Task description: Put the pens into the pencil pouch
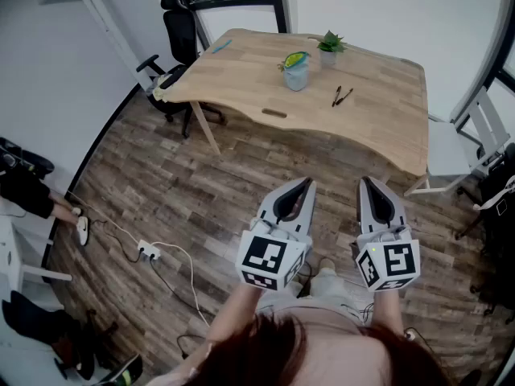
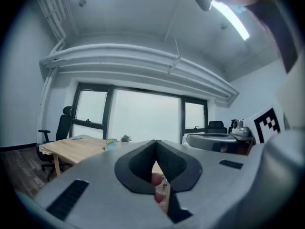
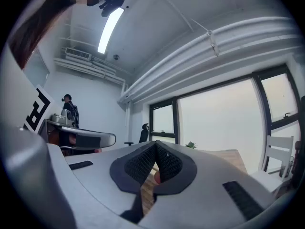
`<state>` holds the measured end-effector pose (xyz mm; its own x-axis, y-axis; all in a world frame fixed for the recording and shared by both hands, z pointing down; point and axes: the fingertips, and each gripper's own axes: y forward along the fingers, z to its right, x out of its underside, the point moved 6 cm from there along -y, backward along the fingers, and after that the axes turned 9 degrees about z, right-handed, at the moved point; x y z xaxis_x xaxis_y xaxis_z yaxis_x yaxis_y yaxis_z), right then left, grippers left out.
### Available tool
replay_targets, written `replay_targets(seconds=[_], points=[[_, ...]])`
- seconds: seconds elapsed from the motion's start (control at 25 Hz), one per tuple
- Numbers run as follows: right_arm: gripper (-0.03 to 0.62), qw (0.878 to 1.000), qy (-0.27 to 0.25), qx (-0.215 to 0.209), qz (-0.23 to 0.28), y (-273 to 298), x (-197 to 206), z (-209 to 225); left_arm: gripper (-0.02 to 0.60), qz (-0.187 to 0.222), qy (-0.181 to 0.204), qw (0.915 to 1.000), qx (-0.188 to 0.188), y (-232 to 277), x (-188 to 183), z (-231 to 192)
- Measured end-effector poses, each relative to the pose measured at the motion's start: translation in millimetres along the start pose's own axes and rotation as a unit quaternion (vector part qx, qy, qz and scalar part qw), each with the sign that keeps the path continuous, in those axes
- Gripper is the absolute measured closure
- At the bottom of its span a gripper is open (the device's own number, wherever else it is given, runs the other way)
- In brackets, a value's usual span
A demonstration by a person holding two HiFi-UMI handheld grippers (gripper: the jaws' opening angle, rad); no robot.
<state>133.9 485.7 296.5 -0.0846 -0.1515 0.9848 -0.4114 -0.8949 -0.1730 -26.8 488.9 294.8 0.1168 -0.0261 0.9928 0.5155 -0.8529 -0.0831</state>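
Both grippers were held level above the wooden floor (image 1: pixel 201 199), well apart from the desk (image 1: pixel 386 127). The left gripper (image 1: pixel 303 183) had its jaws together with nothing between them. The right gripper (image 1: pixel 368 182) was likewise closed and empty. On the desk, 2 dark pens (image 1: pixel 341 96) lay close together just right of the pencil pouch (image 1: pixel 295 71), which stood near a small potted plant (image 1: pixel 330 43). A thin blue thing (image 1: pixel 221 46), perhaps another pen, lay by the far left edge, near an office chair (image 1: pixel 179 30).
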Motion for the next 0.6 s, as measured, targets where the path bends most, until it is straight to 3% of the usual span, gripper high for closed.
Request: replay_targets(seconds=[0.32,0.6], points=[[0.594,1.000,-0.006,-0.008,0.009,4,-1,9,0.580,-0.007,-0.002,1.0000,0.003,18,4,7],[0.594,1.000,-0.012,-0.014,0.003,18,9,46,0.580,-0.004,-0.009,0.9999,-0.008,54,12,15]])
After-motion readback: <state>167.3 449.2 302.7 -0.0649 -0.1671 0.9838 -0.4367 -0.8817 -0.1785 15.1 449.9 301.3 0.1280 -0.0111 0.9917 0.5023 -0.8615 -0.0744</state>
